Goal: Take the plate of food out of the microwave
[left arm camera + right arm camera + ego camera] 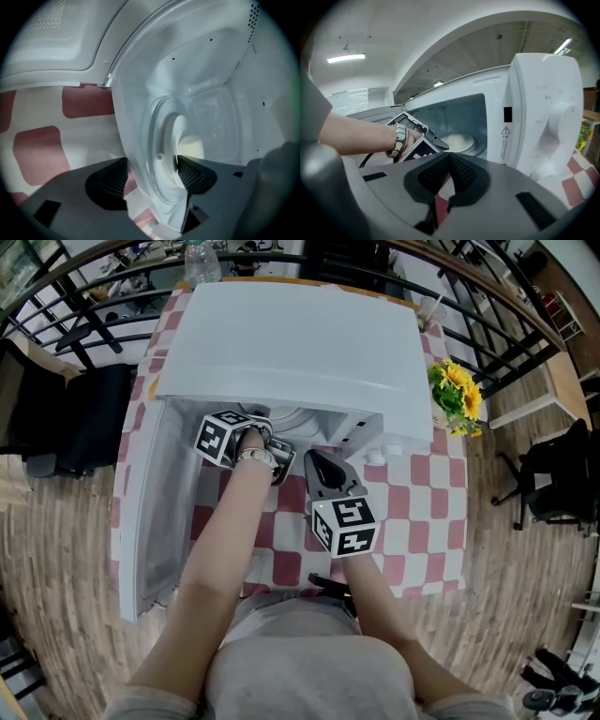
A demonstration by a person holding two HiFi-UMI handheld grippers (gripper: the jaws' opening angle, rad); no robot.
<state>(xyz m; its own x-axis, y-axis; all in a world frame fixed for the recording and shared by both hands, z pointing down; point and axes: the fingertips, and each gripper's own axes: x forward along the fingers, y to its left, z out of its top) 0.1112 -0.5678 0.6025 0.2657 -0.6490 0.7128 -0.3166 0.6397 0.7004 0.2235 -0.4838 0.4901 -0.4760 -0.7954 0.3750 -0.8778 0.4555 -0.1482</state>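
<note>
White, round plate [176, 136] of pale, smooth food [192, 147] sits inside the glossy microwave [281, 343], just ahead of my left gripper [152, 177], whose jaws stand wide apart. My right gripper [450, 174] is closed and empty.

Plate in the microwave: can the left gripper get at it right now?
Probably yes. The door is swung open, the left gripper is at the opening with jaws apart, and the plate sits just ahead with nothing in between.

The desk [417, 521], under a red-and-white checked cloth [286, 563], carries a white microwave [291, 343] with its door open, sunflowers [457, 395] beside its right end and a bottle [201, 261] behind it.
</note>
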